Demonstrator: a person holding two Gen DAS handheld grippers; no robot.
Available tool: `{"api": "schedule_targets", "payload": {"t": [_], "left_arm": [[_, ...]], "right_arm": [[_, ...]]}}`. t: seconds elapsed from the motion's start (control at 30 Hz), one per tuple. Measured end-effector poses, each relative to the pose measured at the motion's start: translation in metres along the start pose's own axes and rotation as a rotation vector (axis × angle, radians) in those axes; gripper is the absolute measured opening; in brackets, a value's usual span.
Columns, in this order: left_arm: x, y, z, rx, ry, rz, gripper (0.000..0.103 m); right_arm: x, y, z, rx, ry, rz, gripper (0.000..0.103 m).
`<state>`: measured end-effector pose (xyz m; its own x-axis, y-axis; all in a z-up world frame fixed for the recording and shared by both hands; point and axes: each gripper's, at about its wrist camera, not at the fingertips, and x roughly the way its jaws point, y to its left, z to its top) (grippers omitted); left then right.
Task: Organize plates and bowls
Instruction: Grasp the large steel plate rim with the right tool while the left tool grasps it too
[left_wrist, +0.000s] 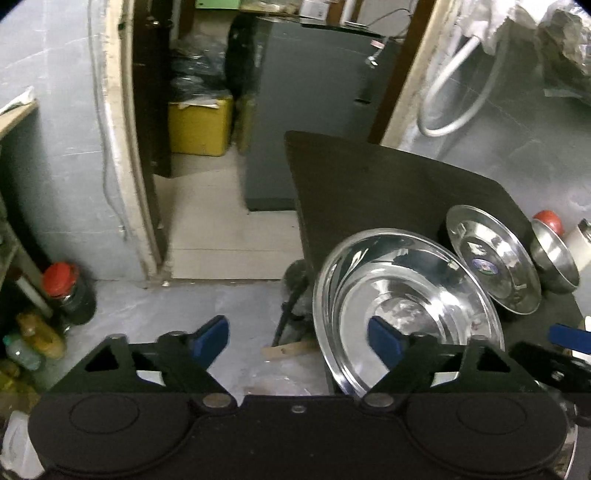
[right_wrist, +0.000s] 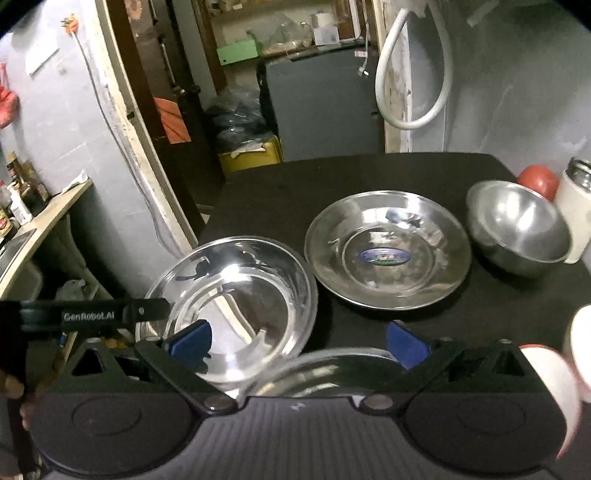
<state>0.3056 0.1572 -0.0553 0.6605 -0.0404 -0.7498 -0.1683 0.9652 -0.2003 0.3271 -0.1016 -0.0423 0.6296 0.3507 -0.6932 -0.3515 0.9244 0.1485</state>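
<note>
A shiny deep steel plate (left_wrist: 406, 295) (right_wrist: 229, 291) sits at the black table's left edge. My left gripper (left_wrist: 297, 338) stands open at that plate's near-left rim, with its right pad over the inside and nothing held. Behind it lie a steel plate with a blue sticker (left_wrist: 491, 266) (right_wrist: 388, 251) and a small steel bowl (left_wrist: 554, 254) (right_wrist: 517, 229). My right gripper (right_wrist: 299, 343) is open and empty, low over the table, with another steel rim (right_wrist: 332, 363) just under it.
The black table (right_wrist: 369, 177) ends at the left over a floor with clutter. A red ball (right_wrist: 537, 179) and a white cup (right_wrist: 572, 218) stand at the far right. Blurred white dishes (right_wrist: 554, 384) are close on the right. A doorway and grey cabinet (left_wrist: 314, 110) lie beyond.
</note>
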Motion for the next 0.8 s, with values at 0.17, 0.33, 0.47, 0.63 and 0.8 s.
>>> {"api": "schedule_targets", "payload": {"t": [0.17,0.33,0.47,0.63,0.8], "left_arm": [[0.006,0.008,0.000,-0.010,0.020,-0.069,0.056],[0.010,0.015,-0.003,-0.028,0.042,-0.107,0.044],[0.013,0.016,-0.003,-0.039,0.059,-0.138,0.031],[0.014,0.016,-0.005,-0.044,0.074,-0.171,0.014],[0.013,0.012,-0.005,-0.008,0.069,-0.161,0.013]], "right_arm": [[0.018,0.003,0.005,0.035,0.014,-0.003,0.099],[0.032,0.005,0.011,0.057,0.038,-0.008,0.087],[0.039,0.004,0.012,0.080,0.063,0.000,0.078],[0.045,0.003,0.013,0.102,0.087,-0.004,0.059],[0.048,0.007,0.012,0.078,0.101,-0.037,0.038]]}}
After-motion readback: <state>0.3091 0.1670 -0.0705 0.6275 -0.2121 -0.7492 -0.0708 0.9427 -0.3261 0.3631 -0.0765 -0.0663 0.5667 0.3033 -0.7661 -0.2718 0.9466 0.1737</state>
